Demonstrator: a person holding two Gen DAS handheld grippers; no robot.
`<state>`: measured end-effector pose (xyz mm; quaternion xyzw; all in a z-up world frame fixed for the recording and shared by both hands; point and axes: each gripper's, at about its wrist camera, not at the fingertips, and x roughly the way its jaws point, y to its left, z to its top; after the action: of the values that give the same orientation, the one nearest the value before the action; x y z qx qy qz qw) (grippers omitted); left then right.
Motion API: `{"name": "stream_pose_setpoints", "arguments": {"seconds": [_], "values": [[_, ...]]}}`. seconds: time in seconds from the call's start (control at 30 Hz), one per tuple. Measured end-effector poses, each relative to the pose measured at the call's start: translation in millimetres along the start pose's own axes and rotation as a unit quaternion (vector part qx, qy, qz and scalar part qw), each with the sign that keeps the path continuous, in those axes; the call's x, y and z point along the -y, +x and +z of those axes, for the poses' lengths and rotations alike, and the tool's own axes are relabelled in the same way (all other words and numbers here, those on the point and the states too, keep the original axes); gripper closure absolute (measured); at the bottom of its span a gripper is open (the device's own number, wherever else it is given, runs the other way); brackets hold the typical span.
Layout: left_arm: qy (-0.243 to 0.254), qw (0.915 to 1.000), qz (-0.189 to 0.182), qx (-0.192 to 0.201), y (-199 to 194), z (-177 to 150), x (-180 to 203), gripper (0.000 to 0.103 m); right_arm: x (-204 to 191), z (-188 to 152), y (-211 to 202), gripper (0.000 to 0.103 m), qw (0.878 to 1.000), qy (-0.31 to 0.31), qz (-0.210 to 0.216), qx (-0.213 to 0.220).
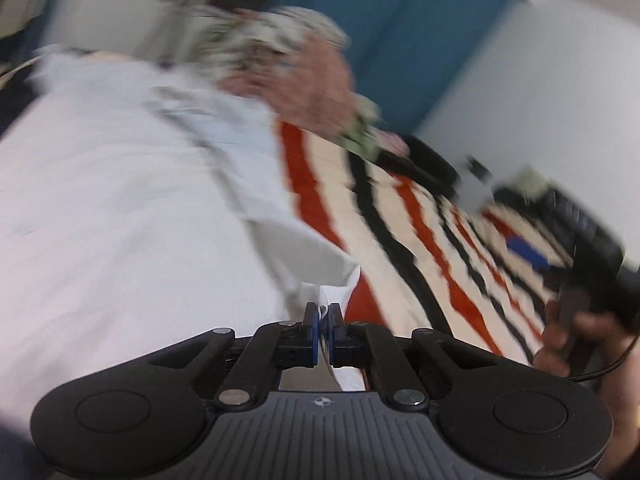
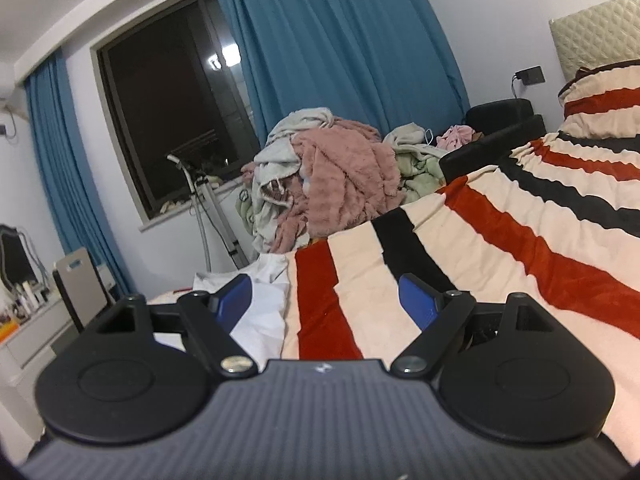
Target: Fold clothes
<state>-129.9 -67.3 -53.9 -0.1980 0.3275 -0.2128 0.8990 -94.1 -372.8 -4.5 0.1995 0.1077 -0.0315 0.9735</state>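
A white garment (image 1: 120, 208) lies spread on the striped blanket (image 1: 400, 240) of a bed. My left gripper (image 1: 323, 312) is shut on a corner of this white garment, and the view is blurred by motion. My right gripper (image 2: 326, 300) is open and empty, low over the blanket (image 2: 500, 240). An edge of the white garment (image 2: 264, 308) lies beside its left finger (image 2: 234, 298). In the left wrist view the right gripper (image 1: 580, 248) shows at the far right, held in a hand.
A pile of pink and pale clothes (image 2: 328, 176) is heaped beyond the bed's far side. Blue curtains (image 2: 340, 40) and a dark window (image 2: 168, 112) stand behind it. A padded headboard (image 2: 600, 28) and a black seat (image 2: 500, 120) are at the right. A cluttered desk (image 2: 24, 312) stands at the left.
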Motion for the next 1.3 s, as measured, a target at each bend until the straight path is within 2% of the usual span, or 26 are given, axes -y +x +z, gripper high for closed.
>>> {"name": "stream_pose_setpoints", "arguments": {"seconds": [0.03, 0.37, 0.47, 0.5, 0.57, 0.6, 0.67, 0.73, 0.83, 0.87, 0.93, 1.03, 1.3], "values": [[-0.020, 0.9997, 0.010, 0.006, -15.6, -0.5, -10.1, 0.098, -3.0, -1.2, 0.0, 0.020, 1.000, -0.004, 0.002, -0.002], [-0.035, 0.9926, 0.110, -0.038, -37.8, -8.5, -41.9, 0.098, -38.2, -17.0, 2.5, 0.021, 0.998, -0.049, 0.030, -0.034], [-0.039, 0.9881, 0.140, -0.052, -44.2, -10.9, -51.2, 0.086, -48.8, -21.7, 3.2, 0.021, 0.996, -0.062, 0.038, -0.043], [-0.037, 0.9886, 0.137, -0.050, -37.4, -12.3, -45.6, 0.081, -52.3, -23.3, 3.4, 0.021, 0.996, -0.067, 0.041, -0.046], [-0.027, 0.9895, 0.134, -0.046, -40.5, -11.4, -42.0, 0.064, -59.4, -26.5, 3.9, 0.021, 0.995, -0.076, 0.046, -0.053], [-0.012, 0.9896, 0.138, -0.039, -41.8, -13.5, -38.0, 0.053, -61.9, -27.9, 3.3, 0.021, 0.994, -0.079, 0.049, -0.052], [0.025, 0.9879, 0.152, -0.021, -44.2, -16.8, -28.1, 0.047, -66.1, -30.8, 1.4, 0.021, 0.994, -0.084, 0.055, -0.048], [0.068, 0.9833, 0.169, -0.004, -46.1, -16.6, -16.3, 0.019, -70.3, -33.6, -0.4, 0.021, 0.993, -0.089, 0.060, -0.044], [0.115, 0.9769, 0.178, 0.025, -50.6, -13.4, -1.4, 0.017, -76.6, -37.9, -3.3, 0.021, 0.992, -0.097, 0.069, -0.037], [0.120, 0.9761, 0.179, 0.029, -50.2, -11.1, -0.3, 0.015, -78.7, -39.3, -4.2, 0.021, 0.992, -0.099, 0.071, -0.035], [0.127, 0.9746, 0.181, 0.036, -48.9, -6.3, 1.3, 0.005, -83.0, -42.2, -6.1, 0.021, 0.991, -0.105, 0.077, -0.031], [0.138, 0.9722, 0.183, 0.047, -46.9, 0.9, 3.7, 0.000, -88.5, -46.4, -9.1, 0.021, 0.990, -0.108, 0.085, -0.024], [0.150, 0.9681, 0.190, 0.065, -51.3, 19.2, 7.4, 0.000, -96.8, -56.1, -31.7, 0.021, 0.992, -0.095, 0.074, -0.029]]}}
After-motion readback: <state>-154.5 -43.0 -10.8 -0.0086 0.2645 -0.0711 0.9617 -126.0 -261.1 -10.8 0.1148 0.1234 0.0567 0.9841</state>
